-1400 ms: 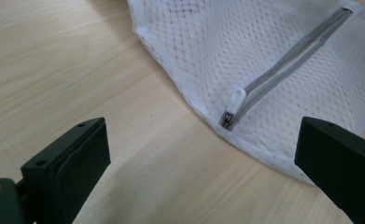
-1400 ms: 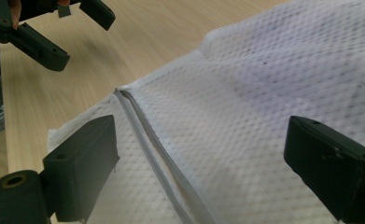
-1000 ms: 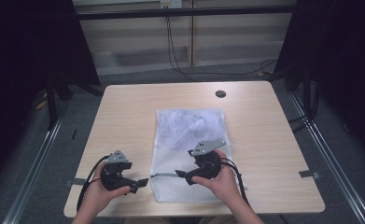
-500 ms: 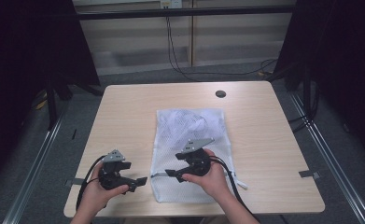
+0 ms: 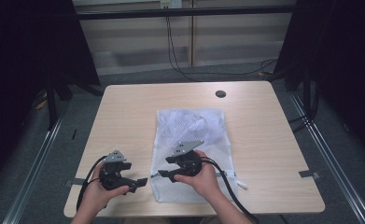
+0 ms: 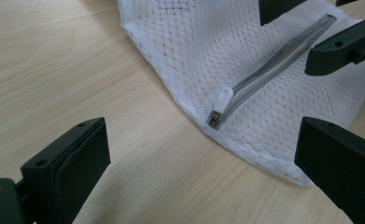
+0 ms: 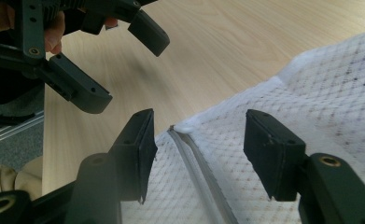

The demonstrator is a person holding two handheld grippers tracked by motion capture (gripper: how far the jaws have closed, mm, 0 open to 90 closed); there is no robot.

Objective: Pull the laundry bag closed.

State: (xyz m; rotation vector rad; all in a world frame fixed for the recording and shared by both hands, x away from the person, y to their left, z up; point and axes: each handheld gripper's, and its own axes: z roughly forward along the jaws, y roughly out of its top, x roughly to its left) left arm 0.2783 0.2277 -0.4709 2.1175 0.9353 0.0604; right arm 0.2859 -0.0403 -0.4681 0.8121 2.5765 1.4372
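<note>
Zipper (image 7: 196, 163) is running right between my right tool (image 7: 196, 154)'s jaws, and those jaws have just been closing, about half open now, pads not yet pressing anything. The white mesh bag (image 5: 194, 140) is lying flat in the middle of the desk (image 5: 124, 116), near edge toward me, with the zipper pull (image 6: 223, 98) at its near left corner. My left tool (image 6: 203, 154) is hovering just beside that corner, jaws spread wide and holding nothing. I'm judging the risk here: the mesh is thin and slack, so if I'm pinching too shallow I could be catching only loose netting, or skidding off the zipper tape. Then, when the left tool tugs the pull, the whole bag could slide instead of unzipping.
</note>
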